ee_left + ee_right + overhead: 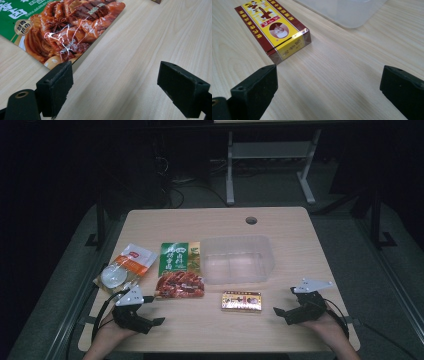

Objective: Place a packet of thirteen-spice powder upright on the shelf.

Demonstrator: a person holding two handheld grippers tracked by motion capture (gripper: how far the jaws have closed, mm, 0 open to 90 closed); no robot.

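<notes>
A green and red food pouch (pixel 180 270) lies flat at centre left of the table; its meat picture (pixel 67 27) sits just beyond my left jaws. My left gripper (pixel 152 312) rests near the front left edge, open, with only bare wood between its pads (pixel 56 87). A yellow and maroon box (pixel 241 301) lies in front of a clear plastic tub (pixel 237 259). The box (pixel 274 30) is ahead and left of my right gripper (pixel 285 302), which is open over bare table near the front right. The tub's corner (pixel 352 12) shows beyond it.
An orange and white packet (pixel 125 268) with a round clear window lies at the left edge. A round cable hole (pixel 251 220) is at the back of the table. Desk legs and cables stand on the dark floor behind.
</notes>
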